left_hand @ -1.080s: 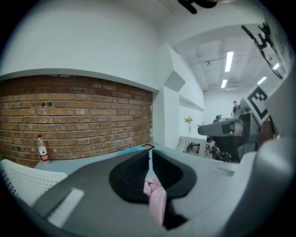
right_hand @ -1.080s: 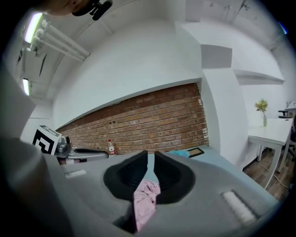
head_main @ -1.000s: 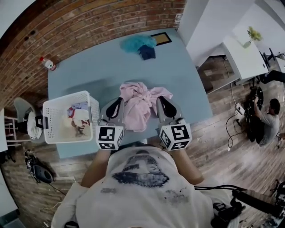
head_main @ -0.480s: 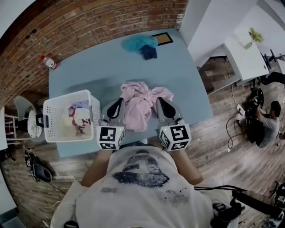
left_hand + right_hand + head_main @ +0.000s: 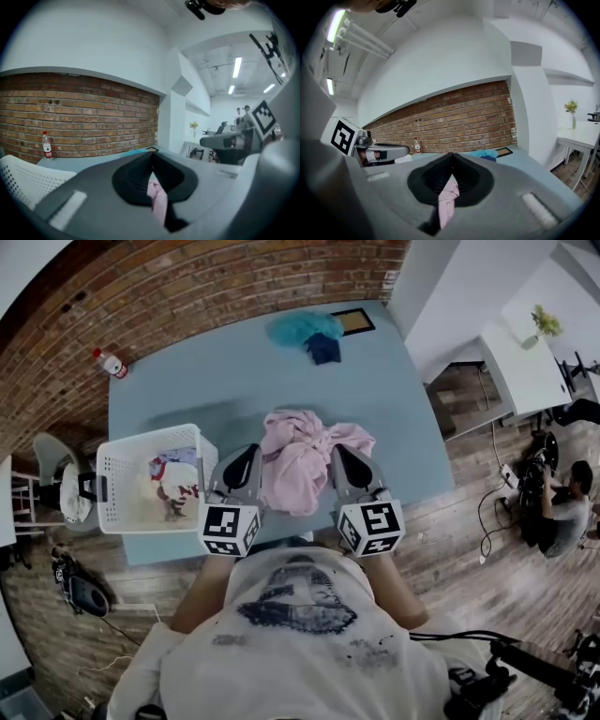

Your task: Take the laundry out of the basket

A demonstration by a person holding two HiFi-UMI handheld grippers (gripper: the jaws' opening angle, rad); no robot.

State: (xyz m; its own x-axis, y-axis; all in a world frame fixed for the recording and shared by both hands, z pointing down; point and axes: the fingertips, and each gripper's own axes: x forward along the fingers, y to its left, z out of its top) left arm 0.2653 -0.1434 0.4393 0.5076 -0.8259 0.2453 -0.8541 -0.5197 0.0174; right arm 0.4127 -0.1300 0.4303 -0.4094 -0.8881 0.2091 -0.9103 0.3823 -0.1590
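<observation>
A pink garment (image 5: 302, 460) hangs bunched between my two grippers above the near part of the blue table (image 5: 225, 371). My left gripper (image 5: 251, 454) is shut on its left edge; pink cloth (image 5: 158, 200) shows pinched between the jaws in the left gripper view. My right gripper (image 5: 339, 454) is shut on the right edge, with pink cloth (image 5: 447, 197) caught in its jaws too. The white laundry basket (image 5: 117, 470) sits at the table's left front corner, left of my left gripper, with pale and red-patterned laundry (image 5: 169, 493) inside.
A teal and a dark blue garment (image 5: 309, 334) lie at the table's far side beside a framed board (image 5: 354, 322). A bottle (image 5: 111, 363) stands at the far left corner. A brick wall runs behind. A white chair (image 5: 56, 479) and a seated person (image 5: 562, 512) flank the table.
The pink garment and both grippers have barely moved; the view has shifted slightly, and the cloth now sits a little higher between the grippers.
</observation>
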